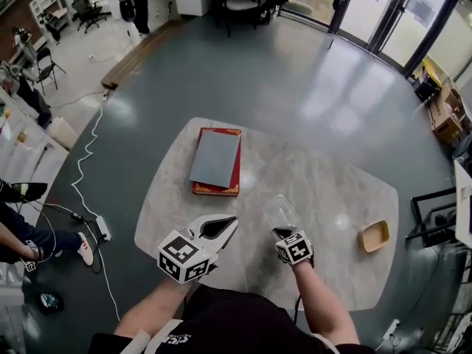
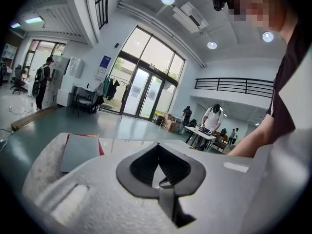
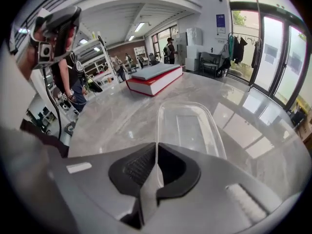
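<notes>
Presently the right gripper [image 1: 279, 231] has its jaws clenched on the near wall of a clear plastic container [image 1: 280, 212], the thin rim running straight up between the two pads in the right gripper view. The container [image 3: 190, 128] sits on the marble table [image 1: 332, 183], close to the person's edge and a little right of the middle, its open top upward and nothing visible inside. The left gripper [image 1: 231, 221] hangs just left of it, near but apart from the container, with its jaws brought together and nothing between them; the left gripper view shows their tips meeting over bare tabletop. Farther across the table, well apart from both grippers, a red book [image 1: 216, 189] lies flat with a grey board [image 1: 215, 157] resting on top of it. A small tan tray [image 1: 374, 236] sits near the table's right edge. On the floor to the left, a white cable [image 1: 88, 150] runs down to a power strip [image 1: 103, 228].
</notes>
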`<state>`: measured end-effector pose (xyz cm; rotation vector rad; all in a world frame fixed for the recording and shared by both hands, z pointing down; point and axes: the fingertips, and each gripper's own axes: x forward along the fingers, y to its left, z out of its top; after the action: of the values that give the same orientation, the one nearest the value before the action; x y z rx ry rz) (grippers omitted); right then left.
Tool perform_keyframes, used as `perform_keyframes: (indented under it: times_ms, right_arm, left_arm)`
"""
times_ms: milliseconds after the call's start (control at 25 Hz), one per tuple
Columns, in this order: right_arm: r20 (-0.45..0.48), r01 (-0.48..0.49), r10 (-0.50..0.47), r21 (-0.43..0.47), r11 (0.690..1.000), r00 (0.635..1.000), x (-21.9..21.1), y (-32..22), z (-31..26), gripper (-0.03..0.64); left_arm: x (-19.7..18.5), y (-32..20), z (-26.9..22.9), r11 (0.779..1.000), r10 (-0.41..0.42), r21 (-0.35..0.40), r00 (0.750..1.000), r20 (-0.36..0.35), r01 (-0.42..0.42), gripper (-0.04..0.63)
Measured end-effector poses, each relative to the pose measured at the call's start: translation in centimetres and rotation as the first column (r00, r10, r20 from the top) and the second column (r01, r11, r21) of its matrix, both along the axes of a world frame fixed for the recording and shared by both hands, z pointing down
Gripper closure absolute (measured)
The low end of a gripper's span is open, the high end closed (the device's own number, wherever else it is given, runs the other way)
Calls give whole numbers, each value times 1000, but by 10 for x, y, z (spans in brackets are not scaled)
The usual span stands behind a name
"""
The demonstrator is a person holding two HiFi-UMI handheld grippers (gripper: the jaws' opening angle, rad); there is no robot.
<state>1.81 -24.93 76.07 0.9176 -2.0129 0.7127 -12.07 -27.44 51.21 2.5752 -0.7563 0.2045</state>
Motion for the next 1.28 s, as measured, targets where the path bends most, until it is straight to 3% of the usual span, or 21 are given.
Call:
perform_keyframes:
  times_ms: [160,360,600,920,1160,1280]
  right_arm:
    - [159,-64,55,53,997,986,7,15,-31,601]
    - [362,-95,57,90,991,930,21,42,-78,601]
    - [505,-133,44,142,981,862,44,73,-127,601]
    - [586,-186,0,256,949,810,60,98,-199,601]
    - [607,-292,17,359,887,795,72,102,-267,600]
    - [630,-334,3,407,850,776,69,106,-301,601]
  left_arm:
    - [23,14,-16,999,-43,20,999,4,43,597]
    - [56,40,-35,997,-65,49,998,19,64,597]
    - [74,66,-51,991,-104,85,993,51,100,597]
    - [73,73,-62,985,-117,135,990,74,106,597]
    - [66,69,-102,980,-34,198,999,33,27,597]
    - [60,80,-134,966,25,255,1000,12,-27,597]
